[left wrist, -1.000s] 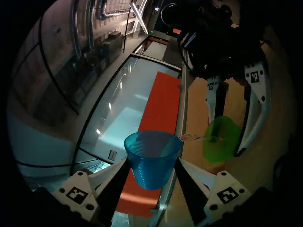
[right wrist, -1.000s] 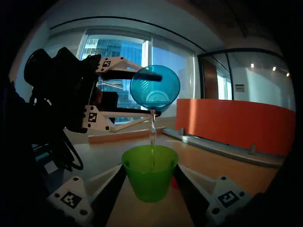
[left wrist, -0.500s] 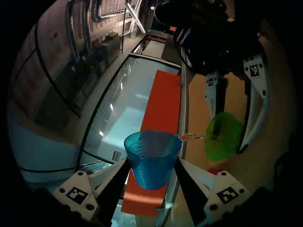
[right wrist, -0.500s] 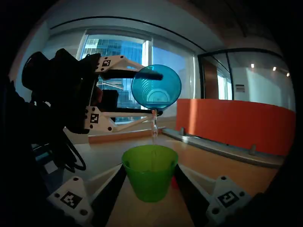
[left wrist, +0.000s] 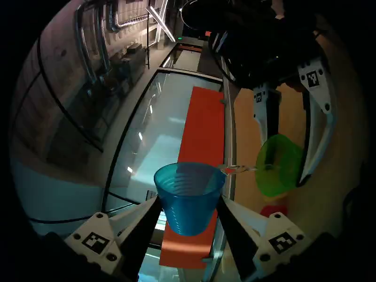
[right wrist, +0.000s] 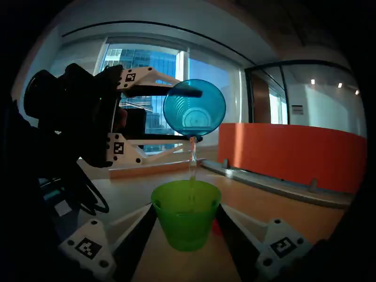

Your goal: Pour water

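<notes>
Blue cup (right wrist: pixel 194 107) tips slightly further, stream (right wrist: pixel 191 162) landing in green cup (right wrist: pixel 186 218) below. Left gripper (left wrist: pixel 189 203) jaws clamp blue, right gripper (right wrist: pixel 186 211) jaws clamp green. Thin light plastic, probably flexes: hold mid-wall, gently.

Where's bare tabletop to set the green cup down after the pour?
Right gripper view: bare wood tabletop lies right of the green cup, up to the metal rail under the orange panel. Left is crowded: black cables and the left tool holding the blue cup.
</notes>
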The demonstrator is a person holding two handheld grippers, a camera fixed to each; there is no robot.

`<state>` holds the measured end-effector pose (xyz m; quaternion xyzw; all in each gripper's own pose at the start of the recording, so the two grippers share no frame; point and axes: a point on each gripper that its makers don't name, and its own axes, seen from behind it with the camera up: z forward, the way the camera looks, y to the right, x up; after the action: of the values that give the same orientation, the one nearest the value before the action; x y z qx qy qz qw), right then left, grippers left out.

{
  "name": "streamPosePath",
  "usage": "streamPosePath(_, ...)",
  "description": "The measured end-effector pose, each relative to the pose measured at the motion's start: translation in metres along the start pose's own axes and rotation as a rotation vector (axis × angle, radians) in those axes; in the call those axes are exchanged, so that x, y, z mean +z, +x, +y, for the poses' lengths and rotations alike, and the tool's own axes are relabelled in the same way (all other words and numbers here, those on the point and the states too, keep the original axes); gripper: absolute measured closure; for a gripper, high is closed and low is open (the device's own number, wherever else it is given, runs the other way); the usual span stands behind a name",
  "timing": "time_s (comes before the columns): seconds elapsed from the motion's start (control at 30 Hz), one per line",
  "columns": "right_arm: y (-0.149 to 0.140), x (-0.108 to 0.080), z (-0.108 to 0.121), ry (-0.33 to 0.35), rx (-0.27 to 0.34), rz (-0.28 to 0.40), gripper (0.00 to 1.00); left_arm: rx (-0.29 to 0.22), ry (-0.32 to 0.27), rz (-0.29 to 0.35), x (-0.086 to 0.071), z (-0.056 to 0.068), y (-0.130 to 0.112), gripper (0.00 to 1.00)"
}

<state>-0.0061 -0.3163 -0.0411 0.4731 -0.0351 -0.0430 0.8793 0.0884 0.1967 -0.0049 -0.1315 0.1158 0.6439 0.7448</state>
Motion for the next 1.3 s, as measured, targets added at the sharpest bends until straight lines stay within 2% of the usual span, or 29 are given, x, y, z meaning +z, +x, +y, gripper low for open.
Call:
streamPosePath(1.1,0.002,-0.001,0.008,-0.011,0.004,0.013,0.13,0.168,0.029,0.013,0.001,-0.009,0.019,0.20)
streamPosePath(1.3,0.003,-0.001,0.008,-0.009,0.002,0.012,0.13,0.180,0.029,0.015,0.002,-0.006,0.020,0.20)
